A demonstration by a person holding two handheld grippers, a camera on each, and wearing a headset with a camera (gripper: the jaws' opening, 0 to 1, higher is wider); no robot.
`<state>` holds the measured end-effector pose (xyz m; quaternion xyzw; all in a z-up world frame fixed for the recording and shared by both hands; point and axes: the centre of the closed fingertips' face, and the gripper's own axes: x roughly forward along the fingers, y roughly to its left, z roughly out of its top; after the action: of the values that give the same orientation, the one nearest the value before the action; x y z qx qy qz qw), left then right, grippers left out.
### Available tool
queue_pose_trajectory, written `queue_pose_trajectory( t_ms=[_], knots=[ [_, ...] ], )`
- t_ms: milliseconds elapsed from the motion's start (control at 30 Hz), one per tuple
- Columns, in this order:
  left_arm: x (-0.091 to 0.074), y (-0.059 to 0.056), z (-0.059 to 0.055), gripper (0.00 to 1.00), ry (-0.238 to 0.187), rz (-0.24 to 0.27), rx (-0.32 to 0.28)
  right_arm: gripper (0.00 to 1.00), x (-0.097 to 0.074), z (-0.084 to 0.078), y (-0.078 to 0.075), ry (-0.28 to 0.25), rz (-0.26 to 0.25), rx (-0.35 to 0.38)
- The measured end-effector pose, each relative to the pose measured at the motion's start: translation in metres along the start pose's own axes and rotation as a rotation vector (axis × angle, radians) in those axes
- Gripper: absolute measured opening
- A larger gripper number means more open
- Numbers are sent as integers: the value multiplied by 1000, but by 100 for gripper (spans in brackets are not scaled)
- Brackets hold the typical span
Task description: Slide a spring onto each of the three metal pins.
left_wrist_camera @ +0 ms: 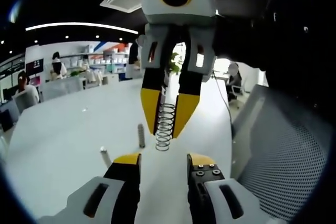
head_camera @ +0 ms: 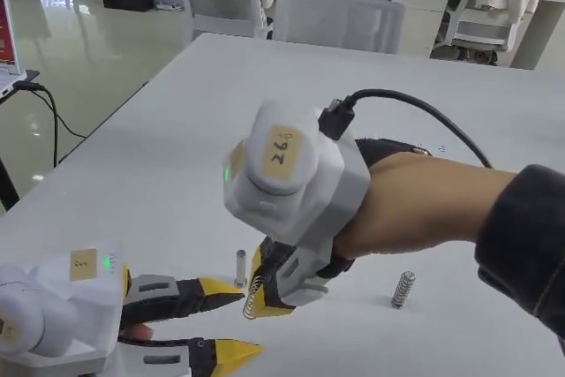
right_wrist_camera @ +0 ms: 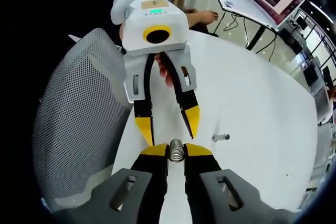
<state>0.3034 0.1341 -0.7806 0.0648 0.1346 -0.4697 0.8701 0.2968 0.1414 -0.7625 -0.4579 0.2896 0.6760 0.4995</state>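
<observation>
Here, my right gripper (head_camera: pixel 258 293) pinches a small coiled metal spring (head_camera: pixel 252 299) just beside the short upright metal pin (head_camera: pixel 240 267) on the white table (head_camera: pixel 177 156); my left gripper (head_camera: pixel 238 320) hangs near, jaws spread.

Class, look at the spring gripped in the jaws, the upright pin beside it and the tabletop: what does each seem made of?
Spring: thin coiled wire with a silvery glint, likely steel. Pin: plain grey cylinder with a dull sheen, probably metal. Tabletop: smooth, even white surface, perhaps laminate or painted board; the look leaves that open.
</observation>
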Motion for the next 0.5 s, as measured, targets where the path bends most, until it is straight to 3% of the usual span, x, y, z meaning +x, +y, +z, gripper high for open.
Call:
queue_pose_trajectory(
  t_ms=[500],
  knots=[
    [-11, 9, -9, 42, 8, 62, -18, 8, -9, -4, -13, 13, -34, 16]
  ],
)
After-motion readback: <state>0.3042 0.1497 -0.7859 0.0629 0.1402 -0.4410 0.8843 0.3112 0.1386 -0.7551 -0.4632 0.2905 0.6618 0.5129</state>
